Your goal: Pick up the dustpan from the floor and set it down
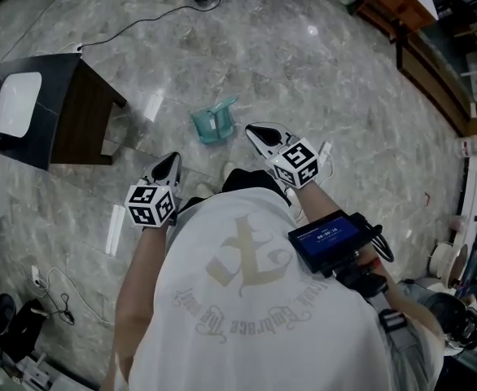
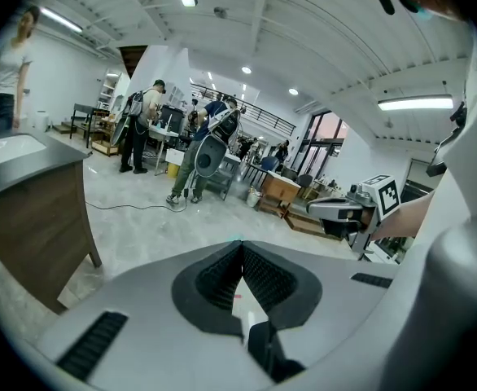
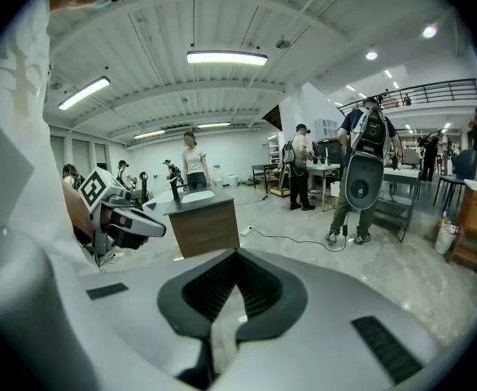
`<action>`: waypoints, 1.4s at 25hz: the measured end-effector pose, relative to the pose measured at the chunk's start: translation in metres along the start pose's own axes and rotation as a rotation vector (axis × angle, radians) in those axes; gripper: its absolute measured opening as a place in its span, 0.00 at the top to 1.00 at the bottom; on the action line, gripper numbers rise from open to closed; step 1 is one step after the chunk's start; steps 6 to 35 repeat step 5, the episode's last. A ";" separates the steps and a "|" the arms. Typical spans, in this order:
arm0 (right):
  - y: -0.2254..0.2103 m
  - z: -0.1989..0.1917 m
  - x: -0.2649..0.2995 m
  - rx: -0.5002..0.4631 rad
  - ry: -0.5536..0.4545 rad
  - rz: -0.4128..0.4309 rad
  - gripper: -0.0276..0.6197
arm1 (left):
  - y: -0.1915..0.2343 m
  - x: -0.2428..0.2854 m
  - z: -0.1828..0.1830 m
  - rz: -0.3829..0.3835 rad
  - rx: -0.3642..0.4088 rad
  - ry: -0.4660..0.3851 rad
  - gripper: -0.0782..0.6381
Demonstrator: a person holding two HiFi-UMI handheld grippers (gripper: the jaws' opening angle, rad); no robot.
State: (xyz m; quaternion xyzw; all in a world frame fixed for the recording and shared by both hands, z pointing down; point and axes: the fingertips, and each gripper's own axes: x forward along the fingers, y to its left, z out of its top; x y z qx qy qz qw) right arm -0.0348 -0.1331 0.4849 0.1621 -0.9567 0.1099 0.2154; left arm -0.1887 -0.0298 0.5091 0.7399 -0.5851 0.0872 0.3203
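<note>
- Head view looks down on a person in a white T-shirt [image 1: 247, 300], who holds a tool in each hand above a grey marble floor [image 1: 320, 72].
- The teal dustpan [image 1: 215, 122] lies on the floor just ahead of both tools. It touches neither and is nearer the right one.
- The left tool [image 1: 172, 160] has its jaws pressed together with nothing between them, as the left gripper view shows.
- The right tool [image 1: 259, 130] is likewise closed tight and empty in the right gripper view.
- A dark worktop [image 1: 55, 96] with a white basin [image 1: 16, 103] stands off to the left, well apart from the dustpan.
- A black cable [image 1: 153, 19] trails across the floor beyond the dustpan.
- Other people [image 2: 141, 133] stand among benches at the far end of the room.
</note>
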 end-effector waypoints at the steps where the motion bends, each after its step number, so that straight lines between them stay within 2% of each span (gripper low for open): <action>1: 0.000 0.000 0.000 0.000 0.000 -0.002 0.93 | 0.000 0.001 0.000 -0.001 0.001 0.001 0.87; 35: -0.002 0.001 -0.001 0.000 0.001 -0.006 0.93 | 0.001 0.002 0.002 -0.004 -0.002 0.003 0.87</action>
